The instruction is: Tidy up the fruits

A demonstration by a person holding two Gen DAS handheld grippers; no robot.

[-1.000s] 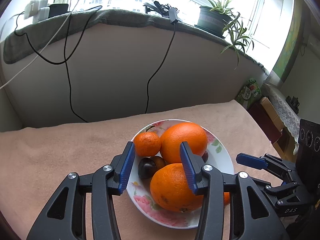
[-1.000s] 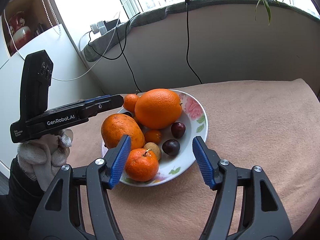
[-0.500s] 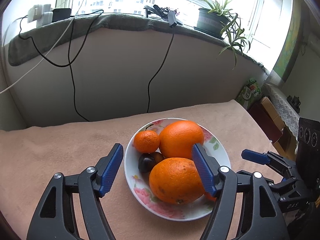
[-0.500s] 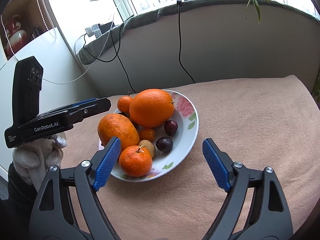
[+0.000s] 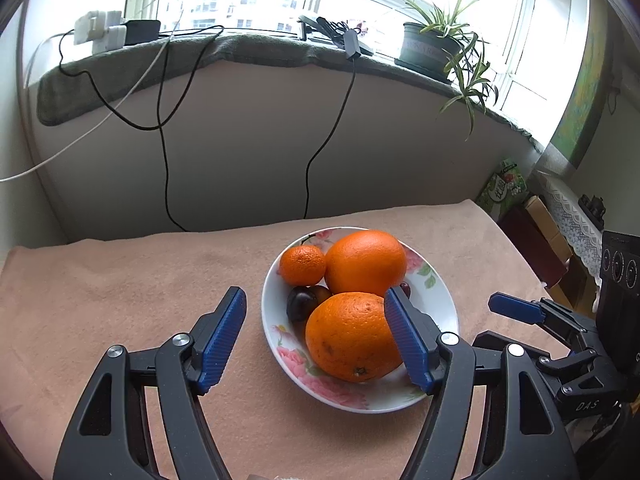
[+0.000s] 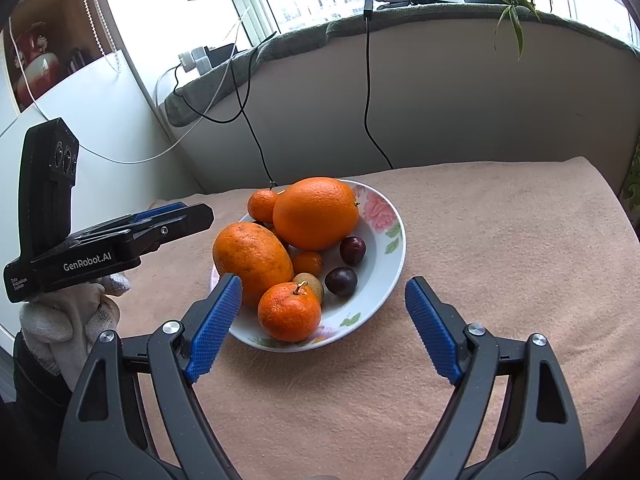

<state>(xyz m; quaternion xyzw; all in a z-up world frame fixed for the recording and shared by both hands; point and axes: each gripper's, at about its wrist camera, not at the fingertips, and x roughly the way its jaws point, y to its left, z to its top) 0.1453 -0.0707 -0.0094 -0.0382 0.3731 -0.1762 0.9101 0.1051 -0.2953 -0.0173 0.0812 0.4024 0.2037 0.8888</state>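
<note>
Grippers: left gripper (image 5: pixel 316 334) spread wide, holding nothing, hanging over the near-left rim of the plate; right gripper (image 6: pixel 322 330) also spread and empty, on the plate's other side.
Plate: floral plate (image 6: pixel 390 240) sits mid-table on the pinkish table cloth (image 6: pixel 500 260), nearer the wall edge than the front.
Fruit: all piled in the plate, two big oranges (image 6: pixel 316 213), two mandarins (image 6: pixel 289 311), dark plums (image 6: pixel 341 281), a small brown one (image 6: pixel 310 285).
Risk: honestly the pile looks wobbly. Grab a big orange and the small ones leaning on it could roll off onto the cloth.
Other risk: both grippers sit close together, so they might bump or tip the plate.
</note>
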